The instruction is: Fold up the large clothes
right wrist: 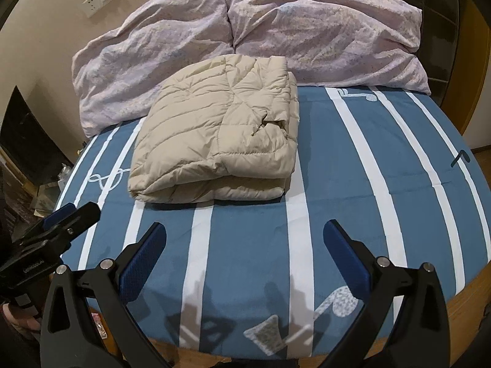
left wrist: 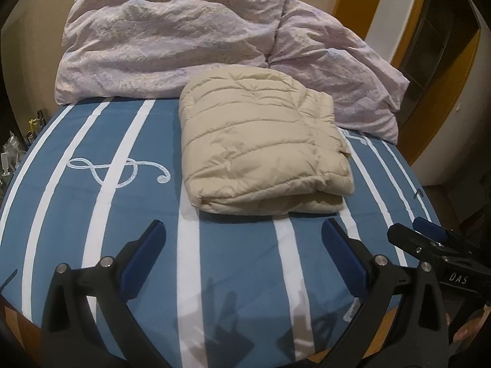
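Both tools are spread wide and hold nothing: your left tool (left wrist: 244,230) and right tool (right wrist: 245,230) hover low over the near edge of the bed (right wrist: 383,159), side by side, with the folded beige puffer jacket (left wrist: 260,150) lying well ahead of them on the blue striped bedsheet (left wrist: 233,263), its far edge just beside the lilac pillows (right wrist: 322,33). The jacket sits as a compact, squared stack with its layers aligned, so judge the fold complete and the clear stand-off of both tools as a release position. No container is in view; the bed alone carries the jacket.
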`<state>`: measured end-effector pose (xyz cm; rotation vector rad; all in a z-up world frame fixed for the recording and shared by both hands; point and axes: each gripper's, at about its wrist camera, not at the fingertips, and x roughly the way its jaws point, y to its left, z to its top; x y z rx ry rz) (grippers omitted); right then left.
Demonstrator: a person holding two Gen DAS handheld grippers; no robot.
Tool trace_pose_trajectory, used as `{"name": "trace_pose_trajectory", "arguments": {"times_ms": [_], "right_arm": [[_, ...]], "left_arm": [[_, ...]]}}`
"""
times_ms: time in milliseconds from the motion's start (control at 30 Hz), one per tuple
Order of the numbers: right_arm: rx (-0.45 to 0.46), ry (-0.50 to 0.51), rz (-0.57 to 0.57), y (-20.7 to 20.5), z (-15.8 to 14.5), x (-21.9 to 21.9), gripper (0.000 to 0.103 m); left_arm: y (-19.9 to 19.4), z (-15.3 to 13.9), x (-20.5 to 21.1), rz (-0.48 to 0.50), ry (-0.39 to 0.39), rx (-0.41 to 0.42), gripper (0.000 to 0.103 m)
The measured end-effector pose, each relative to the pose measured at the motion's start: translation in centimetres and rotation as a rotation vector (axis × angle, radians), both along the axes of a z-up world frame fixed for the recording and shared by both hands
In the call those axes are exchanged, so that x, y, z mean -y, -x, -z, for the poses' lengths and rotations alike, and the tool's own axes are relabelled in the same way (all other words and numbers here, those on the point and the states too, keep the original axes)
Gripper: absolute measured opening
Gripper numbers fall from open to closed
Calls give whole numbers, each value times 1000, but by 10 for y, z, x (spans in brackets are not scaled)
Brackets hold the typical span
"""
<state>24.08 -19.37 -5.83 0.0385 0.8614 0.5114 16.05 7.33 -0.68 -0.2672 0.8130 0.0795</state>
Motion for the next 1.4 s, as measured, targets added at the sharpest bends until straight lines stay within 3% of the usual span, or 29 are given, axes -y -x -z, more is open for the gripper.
{"name": "trace_pose_trajectory", "arguments": {"times_ms": [1400], "right_arm": [[-4, -43, -43, 26, -5, 4, 102]], "left_arm": [[30, -1, 18, 11, 16, 16, 101]]}}
